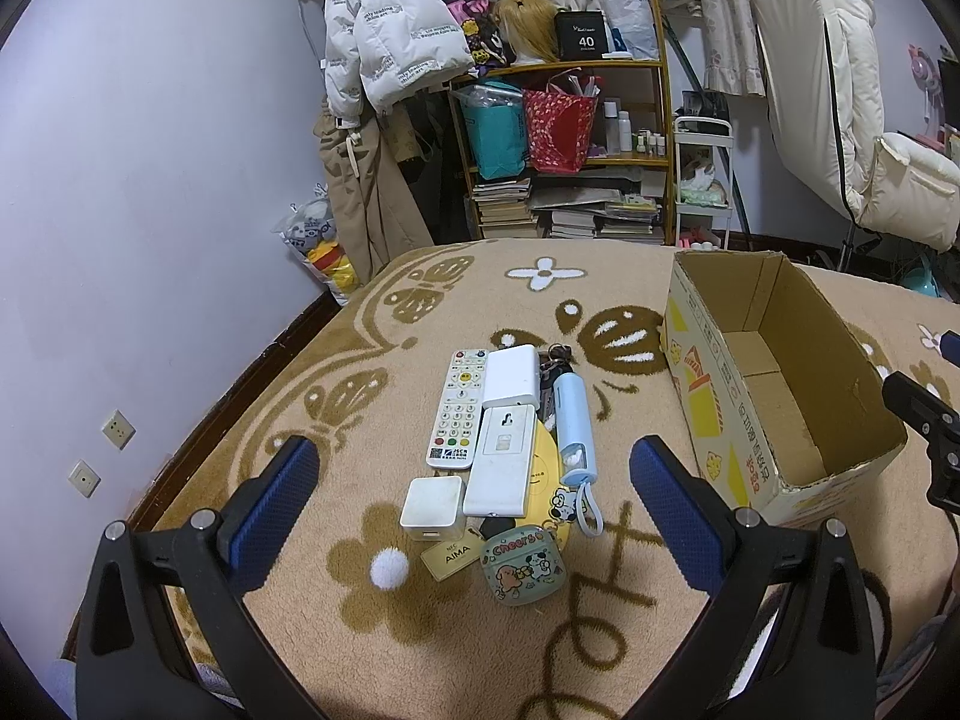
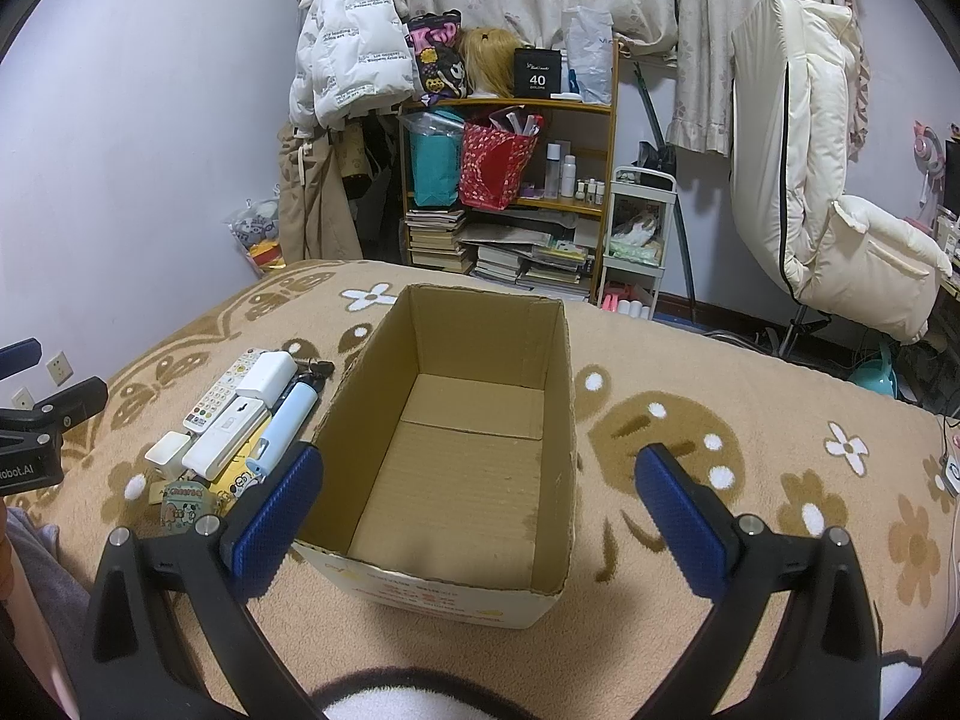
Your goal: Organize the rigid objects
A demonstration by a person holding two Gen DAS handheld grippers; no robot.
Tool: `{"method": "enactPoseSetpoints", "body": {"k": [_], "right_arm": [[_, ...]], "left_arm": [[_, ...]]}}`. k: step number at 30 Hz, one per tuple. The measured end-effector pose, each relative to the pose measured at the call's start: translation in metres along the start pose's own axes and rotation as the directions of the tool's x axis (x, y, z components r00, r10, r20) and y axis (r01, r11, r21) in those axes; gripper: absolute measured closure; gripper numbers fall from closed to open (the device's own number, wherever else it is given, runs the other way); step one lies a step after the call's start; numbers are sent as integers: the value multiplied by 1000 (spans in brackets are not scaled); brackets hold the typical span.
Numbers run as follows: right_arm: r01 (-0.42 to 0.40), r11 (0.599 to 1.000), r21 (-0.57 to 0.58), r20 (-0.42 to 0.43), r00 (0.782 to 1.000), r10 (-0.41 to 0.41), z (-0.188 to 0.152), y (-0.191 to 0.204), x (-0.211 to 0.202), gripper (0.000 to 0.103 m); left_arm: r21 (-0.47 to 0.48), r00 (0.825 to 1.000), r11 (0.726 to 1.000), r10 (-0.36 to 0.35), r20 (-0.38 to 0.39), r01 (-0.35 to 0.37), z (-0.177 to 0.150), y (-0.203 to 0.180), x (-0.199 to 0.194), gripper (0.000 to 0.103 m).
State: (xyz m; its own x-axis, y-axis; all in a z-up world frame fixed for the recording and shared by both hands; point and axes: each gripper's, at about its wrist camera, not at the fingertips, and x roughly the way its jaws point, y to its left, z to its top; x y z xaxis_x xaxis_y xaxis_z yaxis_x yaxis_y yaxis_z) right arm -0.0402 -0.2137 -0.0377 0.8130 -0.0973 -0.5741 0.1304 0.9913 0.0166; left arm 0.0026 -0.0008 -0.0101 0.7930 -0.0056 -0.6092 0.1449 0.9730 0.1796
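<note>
Nothing has been packed yet, to judge by the bare floor of the cardboard box (image 2: 456, 480); the step in hand is taken to be the first pick from the cluster of small rigid things lying on the patterned blanket (image 1: 420, 300).

At the left of the cluster, toward the blanket's left edge, the white remote (image 1: 456, 408) lies lengthwise, with the white cube charger (image 1: 433, 507) just below it at the near end; beside these are set the white power bank (image 1: 510, 373) at the far end and the long white remote (image 1: 501, 459) nearer, which overlaps a yellow card (image 1: 549, 474); the blue tube (image 1: 575, 429) lies at the right of the cluster, with keys (image 1: 555, 360) showing behind it; at the near end rest the AIMA tag (image 1: 447, 558) and the Cheers earbud case (image 1: 521, 564).

The left gripper (image 1: 474, 504) is held over the cluster with its jaws released and spread wide, grasping nothing; the box stands well to the right on the blanket, open side up; the right gripper (image 2: 477, 510) is poised at the box's near wall, jaws likewise released and empty.

An outer piece such as the charger or the earbud case is best taken first; the fingers should be lowered astride one item only, so that neighbours touching it are not dragged; a grip across the narrow width is advised for the long remotes.
</note>
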Motion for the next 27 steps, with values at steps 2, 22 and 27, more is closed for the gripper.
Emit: {"method": "enactPoseSetpoints", "body": {"k": [2, 22, 27], "right_arm": [[-1, 1000, 0, -1, 1000, 1, 0, 0, 0, 0], [-15, 1000, 0, -37, 999, 15, 14, -10, 19, 0], [-15, 1000, 6, -81, 997, 16, 20, -19, 40, 0]], "left_arm": [[0, 1000, 1000, 0, 0, 0, 0, 0, 0, 1], [-41, 995, 999, -18, -94, 15, -2, 1, 28, 1], [-42, 990, 999, -6, -141, 0, 3, 1, 43, 1]]}}
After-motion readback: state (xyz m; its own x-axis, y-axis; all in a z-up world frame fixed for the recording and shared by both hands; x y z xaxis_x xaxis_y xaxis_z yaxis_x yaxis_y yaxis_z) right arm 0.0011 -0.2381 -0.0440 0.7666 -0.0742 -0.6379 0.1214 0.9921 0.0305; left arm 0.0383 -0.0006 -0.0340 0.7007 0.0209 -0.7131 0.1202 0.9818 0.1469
